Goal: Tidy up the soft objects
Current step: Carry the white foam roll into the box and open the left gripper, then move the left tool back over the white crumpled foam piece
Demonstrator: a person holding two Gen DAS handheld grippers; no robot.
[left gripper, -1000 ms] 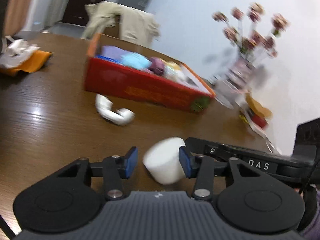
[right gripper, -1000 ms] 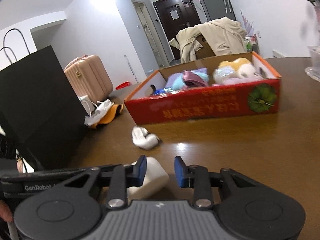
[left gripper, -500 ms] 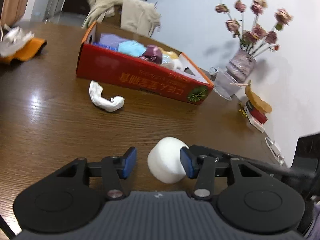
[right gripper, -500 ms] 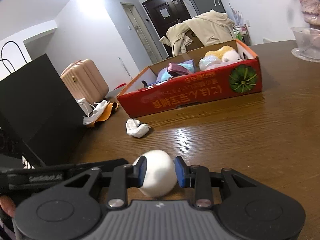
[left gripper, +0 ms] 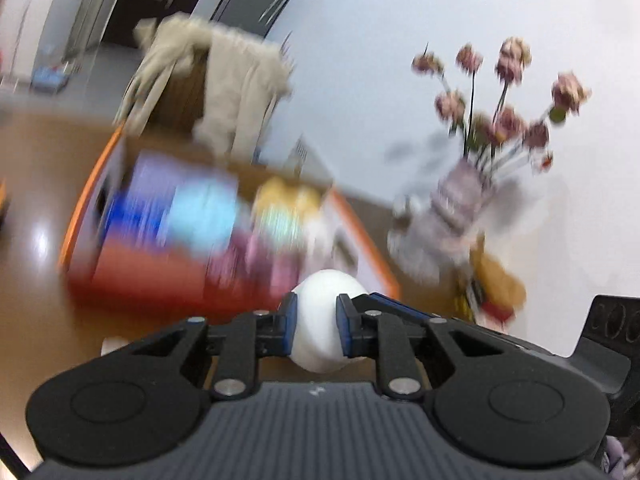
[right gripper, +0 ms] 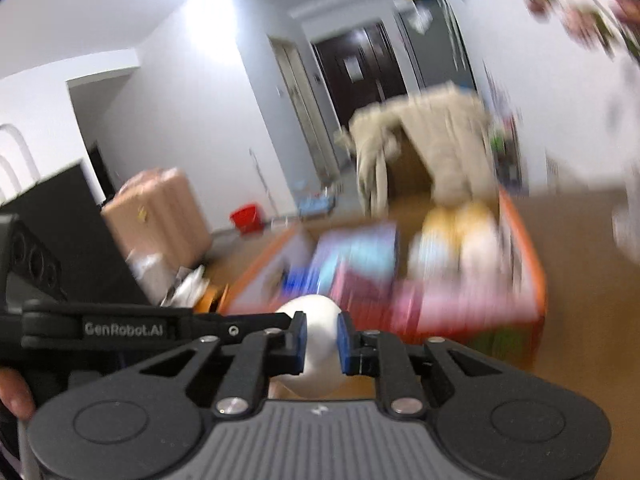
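Your left gripper (left gripper: 317,323) and right gripper (right gripper: 322,340) have just closed, both pinching one white soft ball (left gripper: 325,312), seemingly before the blurred red box (left gripper: 160,280).

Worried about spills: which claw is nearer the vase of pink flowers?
Right. Both pinch the white soft ball; right claw enters from the vase's side, left claw from opposite.

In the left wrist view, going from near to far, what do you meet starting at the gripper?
Left gripper, its jaws pinching a white soft ball → red box full of soft things → beige coat draped behind it → dark door at the back.
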